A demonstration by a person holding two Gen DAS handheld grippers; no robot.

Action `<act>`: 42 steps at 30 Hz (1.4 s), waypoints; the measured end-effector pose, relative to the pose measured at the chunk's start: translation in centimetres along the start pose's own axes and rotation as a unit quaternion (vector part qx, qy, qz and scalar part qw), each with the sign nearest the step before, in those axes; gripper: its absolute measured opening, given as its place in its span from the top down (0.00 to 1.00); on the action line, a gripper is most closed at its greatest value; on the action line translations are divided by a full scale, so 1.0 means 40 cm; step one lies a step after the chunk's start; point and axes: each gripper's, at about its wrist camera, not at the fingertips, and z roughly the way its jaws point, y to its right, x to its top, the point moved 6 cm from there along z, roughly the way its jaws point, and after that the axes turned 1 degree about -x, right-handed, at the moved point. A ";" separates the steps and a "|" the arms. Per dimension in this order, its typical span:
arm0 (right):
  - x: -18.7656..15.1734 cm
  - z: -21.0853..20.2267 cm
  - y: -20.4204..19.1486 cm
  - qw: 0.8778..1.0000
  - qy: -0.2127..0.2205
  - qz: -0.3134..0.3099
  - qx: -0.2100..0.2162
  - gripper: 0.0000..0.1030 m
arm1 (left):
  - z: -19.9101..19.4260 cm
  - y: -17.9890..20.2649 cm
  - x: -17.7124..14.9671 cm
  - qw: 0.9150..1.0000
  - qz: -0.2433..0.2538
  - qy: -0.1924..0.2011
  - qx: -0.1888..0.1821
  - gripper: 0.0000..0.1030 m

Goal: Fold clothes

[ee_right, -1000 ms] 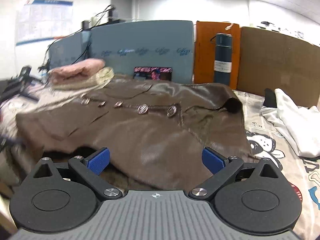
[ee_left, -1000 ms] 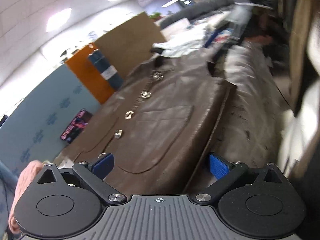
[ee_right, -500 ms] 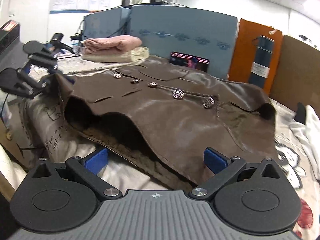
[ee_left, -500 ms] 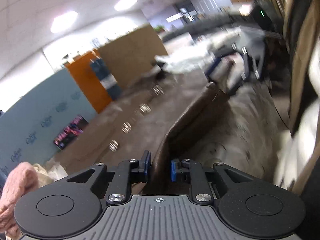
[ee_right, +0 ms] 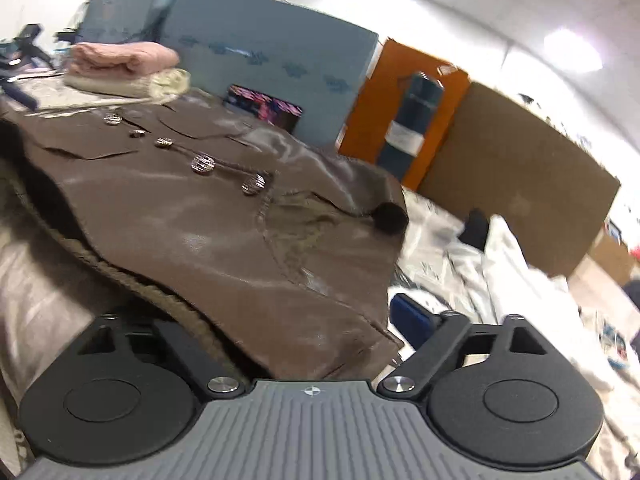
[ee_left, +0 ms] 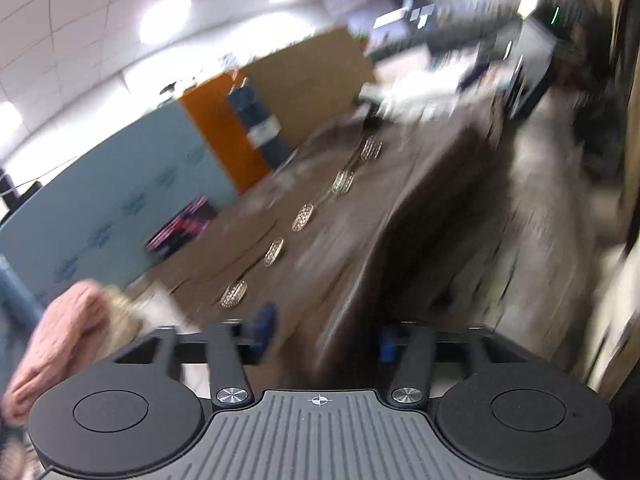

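Note:
A brown satin jacket (ee_right: 224, 232) with a row of silver buttons (ee_right: 203, 163) lies spread on the table. In the blurred left wrist view its hem (ee_left: 352, 280) rises between the fingers of my left gripper (ee_left: 326, 330), which stand apart with the cloth's edge between them. My right gripper (ee_right: 276, 320) is open at the jacket's near edge. Its right blue pad (ee_right: 410, 314) shows beside the cloth. The left pad is hidden under the fabric.
Folded pink and cream clothes (ee_right: 124, 68) lie at the far left. A blue partition (ee_right: 272, 64), an orange panel (ee_right: 404, 108), a dark flask (ee_right: 412, 120) and cardboard (ee_right: 516, 176) stand behind. White clothes (ee_right: 508, 264) lie at right on a printed cloth.
My left gripper, shut on the jacket's hem half a second ago, has opened. My right gripper has moved in to the jacket's near edge, with the fabric now over its left finger.

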 end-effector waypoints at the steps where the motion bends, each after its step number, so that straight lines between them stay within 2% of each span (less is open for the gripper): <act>1: -0.002 -0.003 -0.006 1.000 0.003 -0.010 0.004 0.35 | 0.002 -0.004 -0.012 1.000 0.002 -0.006 0.012 0.44; 2: -0.004 -0.003 -0.011 1.000 0.003 -0.018 0.009 0.39 | 0.003 -0.008 -0.022 1.000 -0.001 -0.012 0.020 0.53; 3: -0.003 0.001 -0.014 1.000 0.001 -0.023 0.013 0.48 | 0.003 -0.017 -0.023 0.999 -0.025 -0.012 0.017 0.63; 4: -0.001 0.004 -0.018 0.999 0.000 -0.029 0.015 0.60 | 0.003 -0.026 -0.024 0.999 -0.046 -0.012 0.013 0.78; 5: -0.001 0.003 -0.021 0.999 -0.001 -0.031 0.022 0.66 | -0.001 -0.029 -0.024 0.999 -0.053 -0.009 0.010 0.82; 6: -0.002 0.001 -0.025 0.999 -0.003 -0.032 0.032 0.80 | -0.007 -0.029 -0.025 0.999 -0.053 -0.006 0.006 0.85; 7: -0.003 -0.001 -0.029 0.999 -0.005 -0.033 0.042 0.87 | -0.012 -0.025 -0.024 0.999 -0.053 -0.007 0.000 0.88; 10: -0.009 -0.022 -0.020 0.998 -0.007 -0.016 0.052 0.92 | -0.040 -0.016 -0.017 0.998 -0.066 0.000 -0.017 0.94; 14: 0.005 -0.063 0.008 0.998 0.018 0.017 0.050 0.93 | -0.057 -0.023 -0.009 0.993 -0.103 0.036 -0.035 0.93; 17: 0.044 -0.064 0.033 0.997 0.048 0.029 0.050 0.93 | -0.042 -0.077 0.012 0.989 -0.128 0.076 -0.009 0.93; 20: 0.095 -0.056 0.078 0.994 0.088 0.049 0.053 0.93 | -0.031 -0.149 0.048 0.978 -0.165 0.124 0.008 0.93; 22: 0.129 -0.047 0.114 0.989 0.114 0.070 0.058 0.93 | -0.019 -0.201 0.069 0.967 -0.201 0.155 0.015 0.93; 25: 0.173 -0.004 0.167 0.983 0.139 0.098 0.072 0.93 | 0.028 -0.283 0.090 0.934 -0.305 0.185 -0.001 0.93; 29: 0.225 0.083 0.221 0.978 0.144 0.120 0.096 0.93 | 0.121 -0.362 0.098 0.913 -0.370 0.171 0.000 0.93; 34: 0.268 0.215 0.268 0.976 0.117 0.133 0.124 0.93 | 0.231 -0.419 0.085 0.904 -0.406 0.133 0.002 0.93; 39: 0.267 0.329 0.283 0.975 0.087 0.150 0.141 0.93 | 0.351 -0.461 0.056 0.897 -0.435 0.081 -0.008 0.93; 42: 0.265 0.380 0.292 0.973 0.075 0.161 0.150 0.93 | 0.412 -0.492 0.039 0.888 -0.454 0.060 -0.023 0.93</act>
